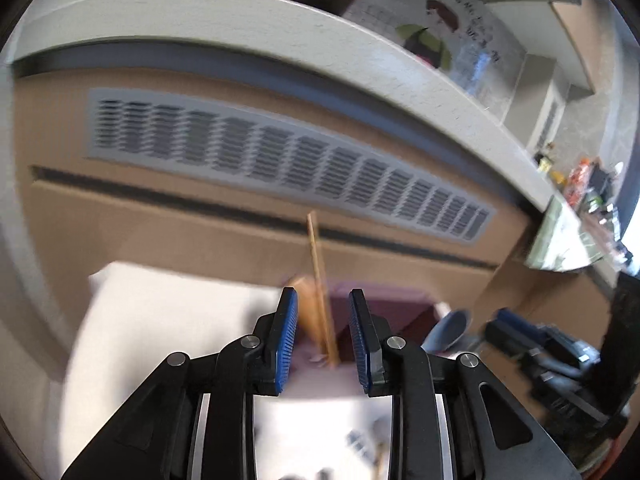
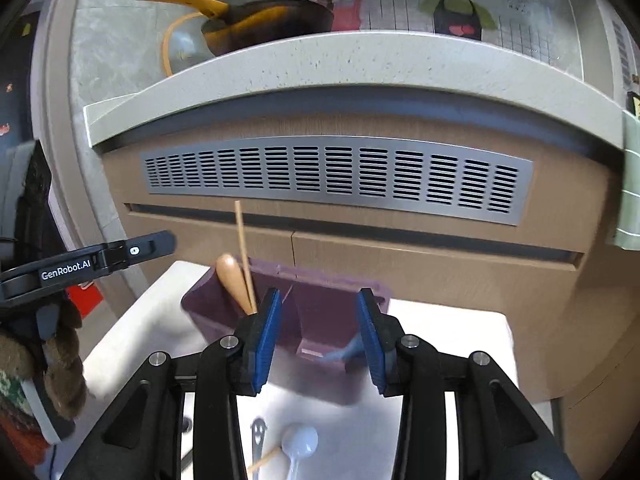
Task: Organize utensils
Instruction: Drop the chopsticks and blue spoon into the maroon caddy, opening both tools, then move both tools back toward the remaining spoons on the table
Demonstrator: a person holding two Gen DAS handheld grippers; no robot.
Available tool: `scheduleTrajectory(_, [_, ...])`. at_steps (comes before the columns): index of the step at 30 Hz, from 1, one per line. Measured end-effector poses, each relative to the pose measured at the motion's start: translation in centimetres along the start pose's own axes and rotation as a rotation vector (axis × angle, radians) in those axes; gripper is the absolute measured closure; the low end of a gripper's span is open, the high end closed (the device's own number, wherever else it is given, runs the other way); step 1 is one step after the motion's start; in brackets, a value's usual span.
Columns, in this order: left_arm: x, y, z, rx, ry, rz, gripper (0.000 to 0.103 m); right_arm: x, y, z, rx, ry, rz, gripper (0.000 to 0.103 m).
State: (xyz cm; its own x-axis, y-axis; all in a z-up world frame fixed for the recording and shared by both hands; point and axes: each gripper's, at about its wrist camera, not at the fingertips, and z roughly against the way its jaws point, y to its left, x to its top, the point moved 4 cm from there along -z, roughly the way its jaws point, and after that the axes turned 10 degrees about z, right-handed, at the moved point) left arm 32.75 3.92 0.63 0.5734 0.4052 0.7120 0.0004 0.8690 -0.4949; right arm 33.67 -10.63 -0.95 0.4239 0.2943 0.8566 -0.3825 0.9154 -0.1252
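Note:
A purple utensil holder (image 2: 316,320) stands on a white table (image 2: 452,336). A wooden spoon (image 2: 232,276) and a thin wooden chopstick (image 2: 243,248) stand in its left compartment; a pale blue spoon (image 2: 344,354) lies in its right one. My right gripper (image 2: 320,336) is open and empty just in front of the holder. My left gripper (image 1: 323,340) is open and empty, with the chopstick (image 1: 318,276) and holder (image 1: 384,308) beyond it; that view is blurred. A white spoon (image 2: 300,446), a metal utensil (image 2: 258,436) and another chopstick (image 2: 264,460) lie on the table below my right gripper.
A brown cabinet front with a metal vent grille (image 2: 336,176) rises right behind the table, under a pale countertop (image 2: 352,68) with an orange-handled pan (image 2: 256,20). My left gripper's body (image 2: 80,266) shows at the left of the right wrist view.

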Motion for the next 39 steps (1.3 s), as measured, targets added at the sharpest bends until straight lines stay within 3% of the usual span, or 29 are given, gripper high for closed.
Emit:
scheduleTrajectory(3, [-2.7, 1.8, 1.0, 0.029, 0.074, 0.012, 0.076, -1.7, 0.5, 1.1, 0.039, 0.044, -0.007, 0.066])
scheduleTrajectory(8, [-8.8, 3.3, 1.2, 0.005, 0.245, 0.024, 0.076, -7.1, 2.6, 1.6, 0.099, 0.139, -0.026, 0.066])
scheduleTrajectory(12, [-12.0, 3.5, -0.2, 0.031, 0.32, -0.004, 0.076, -11.0, 4.5, 2.0, 0.117, 0.188, -0.03, 0.066])
scheduleTrajectory(16, [-13.7, 3.6, -1.2, 0.077, 0.364, -0.099, 0.076, -14.1, 5.0, 2.5, 0.129, 0.232, -0.041, 0.066])
scheduleTrajectory(26, [-14.1, 6.5, 2.0, 0.084, 0.355, -0.073, 0.076, -17.7, 2.2, 2.0, 0.113, 0.312, -0.132, 0.065])
scheduleTrajectory(29, [-14.4, 6.1, 2.1, 0.084, 0.361, -0.098, 0.076, -17.2, 2.7, 0.9, 0.142, 0.315, -0.143, 0.065])
scheduleTrajectory(39, [-14.9, 6.8, 5.6, 0.076, 0.308, -0.086, 0.076, -13.2, 4.2, -5.8, 0.067, 0.38, 0.022, 0.064])
